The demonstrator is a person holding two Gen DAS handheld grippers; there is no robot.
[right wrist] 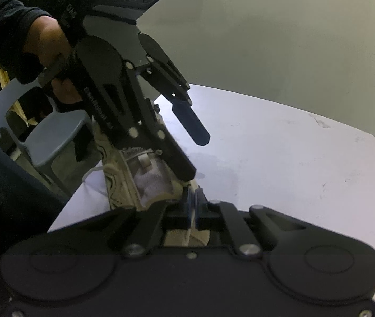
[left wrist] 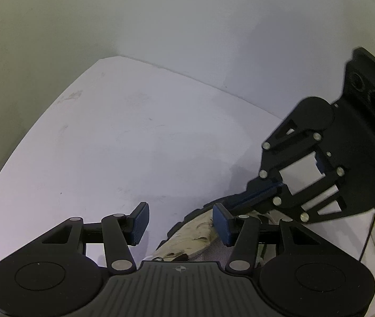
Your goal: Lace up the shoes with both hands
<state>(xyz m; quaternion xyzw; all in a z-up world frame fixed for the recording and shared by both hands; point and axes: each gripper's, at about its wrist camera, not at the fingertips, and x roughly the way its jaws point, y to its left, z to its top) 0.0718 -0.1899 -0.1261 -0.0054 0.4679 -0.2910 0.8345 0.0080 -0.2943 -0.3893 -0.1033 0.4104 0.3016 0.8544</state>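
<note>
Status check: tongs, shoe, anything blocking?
Left tongs open, empty, beside the shoe. Right tongs shut at its upper; lace grip unclear. White table, nothing blocking.

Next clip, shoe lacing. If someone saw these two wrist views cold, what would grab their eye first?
Probably the beige shoe at the near edge of the white table, crowded by two black grippers. The left gripper stands open, one pad beside the shoe's upper; the right gripper is pinched shut low over the shoe, though what it pinches is not clear. A grey chair sits behind.
</note>
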